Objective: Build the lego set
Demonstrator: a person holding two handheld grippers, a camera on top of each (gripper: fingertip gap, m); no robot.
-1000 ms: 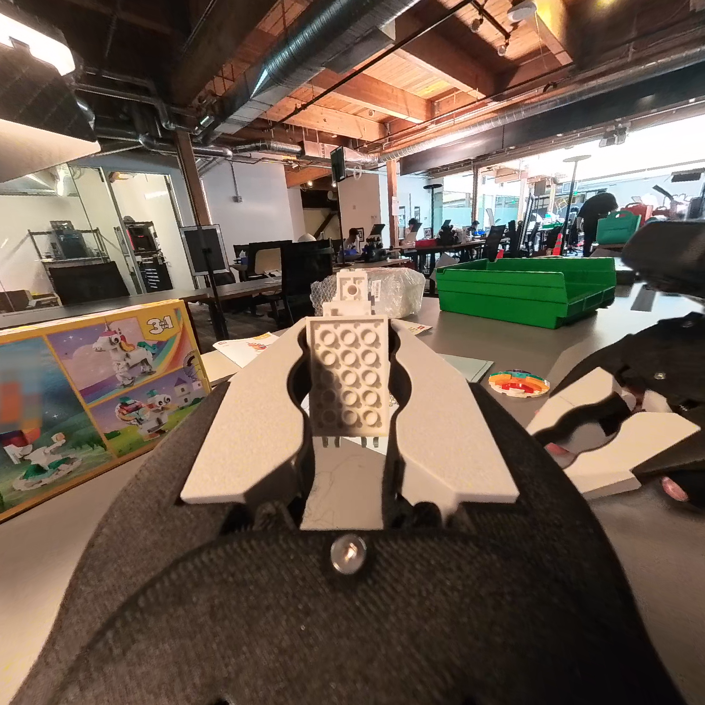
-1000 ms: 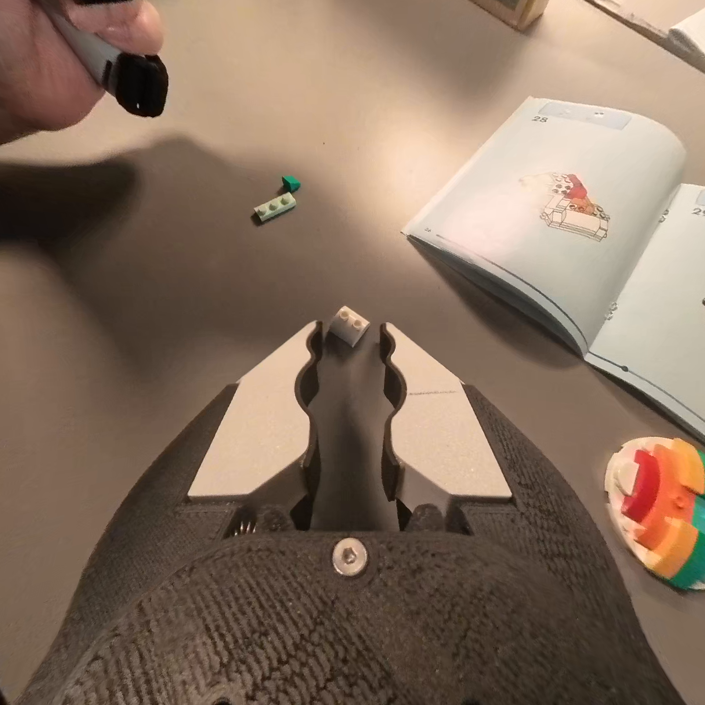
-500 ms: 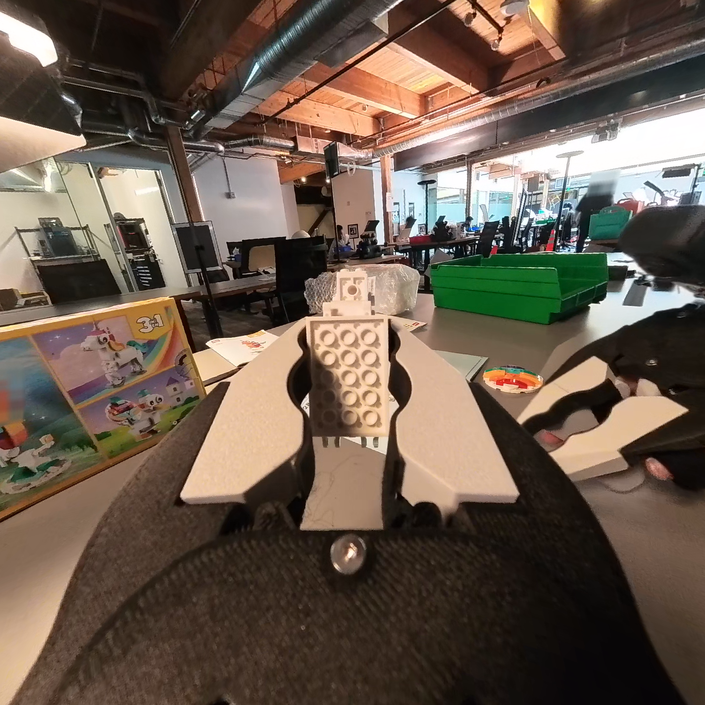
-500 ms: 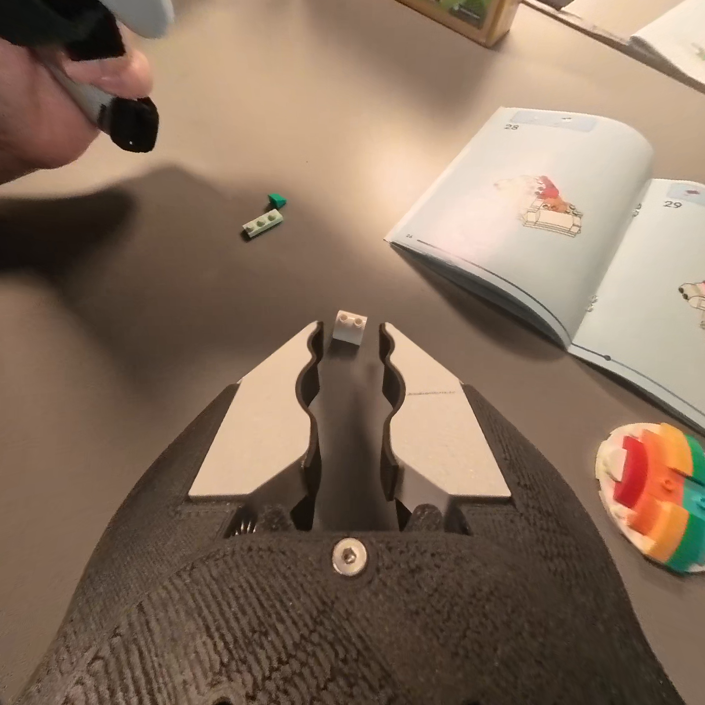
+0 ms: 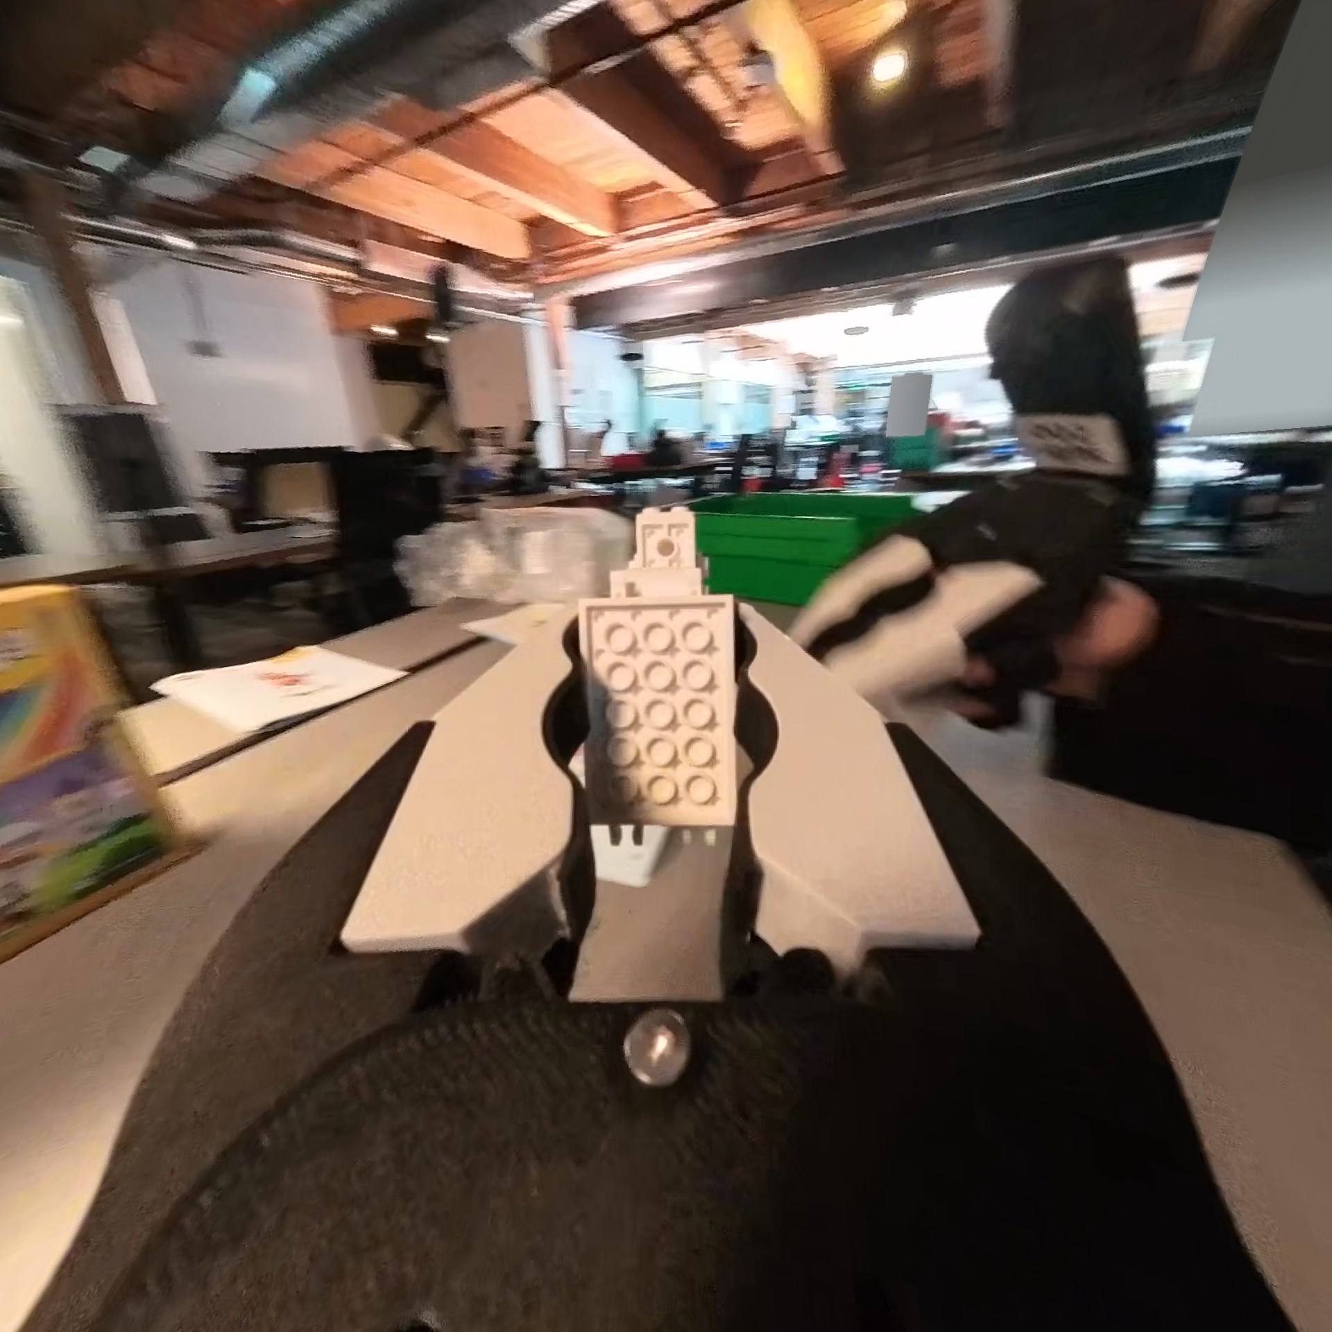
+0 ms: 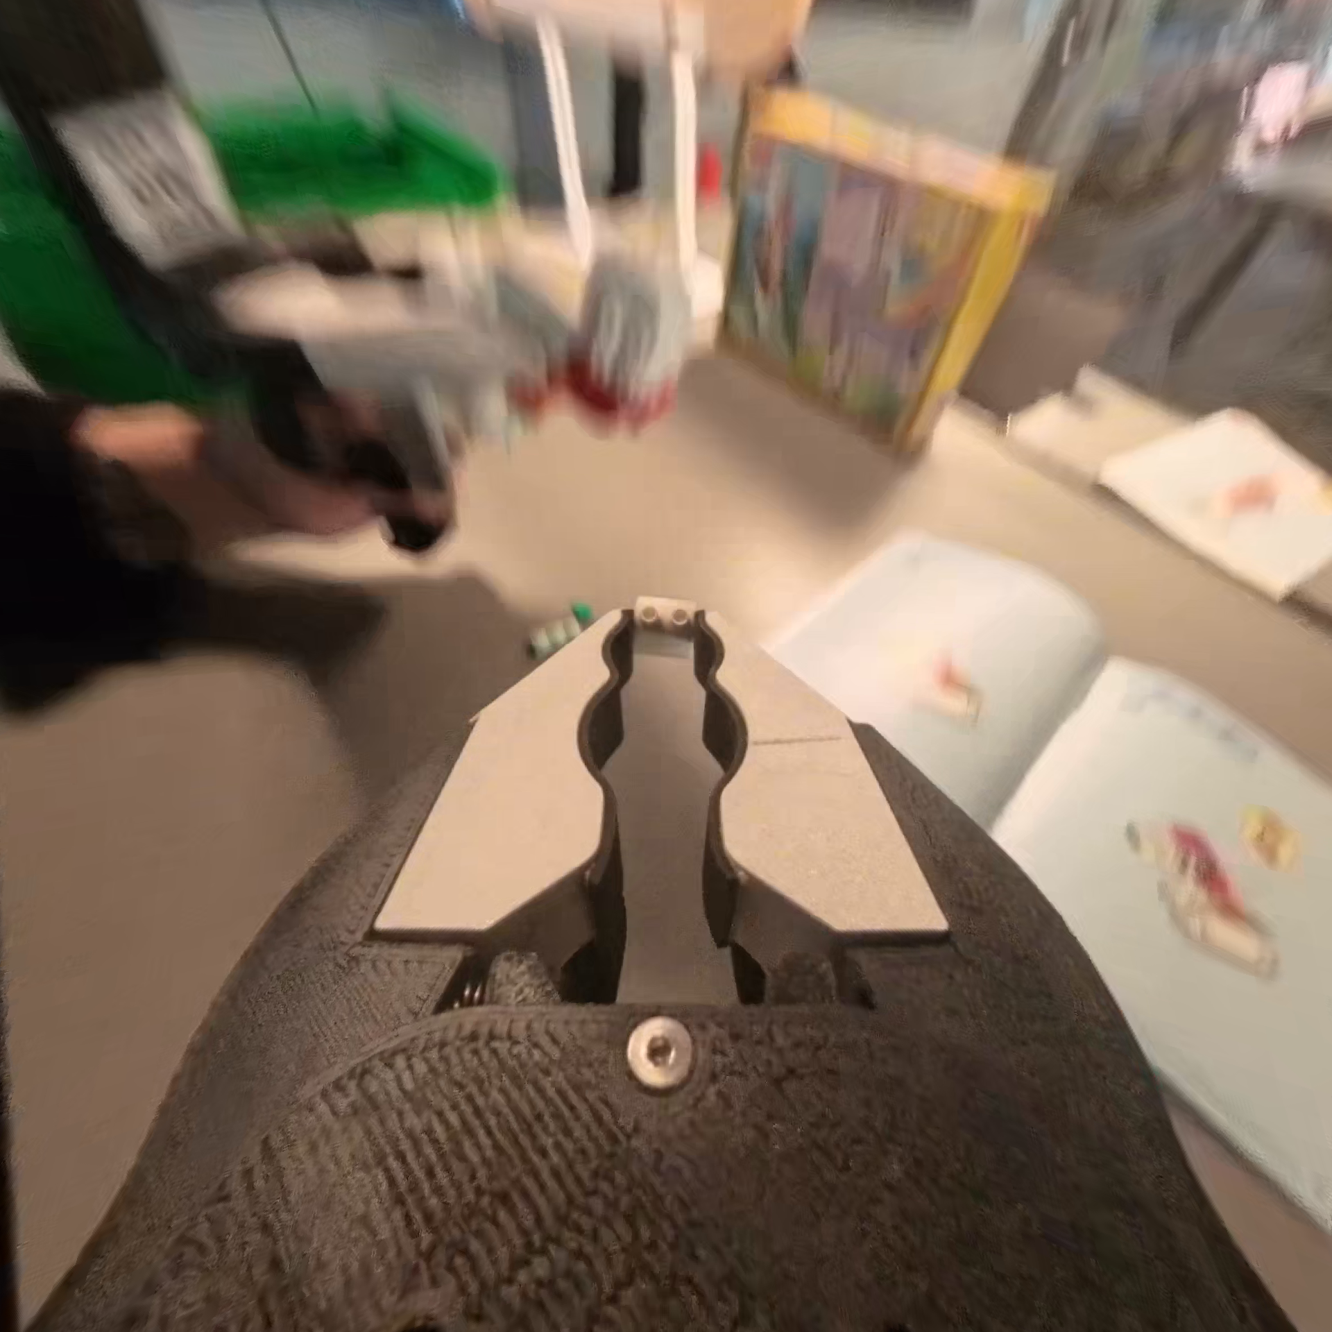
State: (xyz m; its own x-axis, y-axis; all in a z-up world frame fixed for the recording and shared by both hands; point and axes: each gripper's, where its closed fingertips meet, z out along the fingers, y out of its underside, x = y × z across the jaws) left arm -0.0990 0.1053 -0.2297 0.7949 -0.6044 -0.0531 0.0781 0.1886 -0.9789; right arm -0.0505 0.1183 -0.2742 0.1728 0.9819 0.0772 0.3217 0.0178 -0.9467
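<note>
both claws are lifted clear of the worktop (image 6: 649,504) and face each other across it. left claw (image 5: 659,710), held about level and looking out over the room, is clamped on a white lego build (image 5: 662,710): a studded plate stands upright between its fingers (image 5: 468,778), stud side toward the camera, with smaller white bricks stacked above it past the fingertips. right claw (image 6: 664,625) is tilted slightly downward and pinches a small white two-stud brick (image 6: 664,628) right at its fingertips, the gap behind the brick narrow. in the left wrist view the right claw (image 5: 886,634) shows to the right of the build, blurred, gripped by a hand (image 5: 1081,641) in a dark sleeve. in the right wrist view the left claw shows at upper left as a smear, too blurred to read. on the grey-brown worktop, just left of the right claw's tips, lie a small dark green piece (image 6: 580,613) and a pale green plate (image 6: 551,638), close together. an open instruction booklet (image 6: 1081,757) with pale blue pages lies to the right, and more papers (image 6: 1225,497) beyond it. a colourful lego box (image 6: 865,288) with a yellow border stands on its edge farther back, and a green bin (image 5: 793,544) sits behind. room beyond is an open office with exposed wooden beams, ducts and desks, all motion-blurred.
</note>
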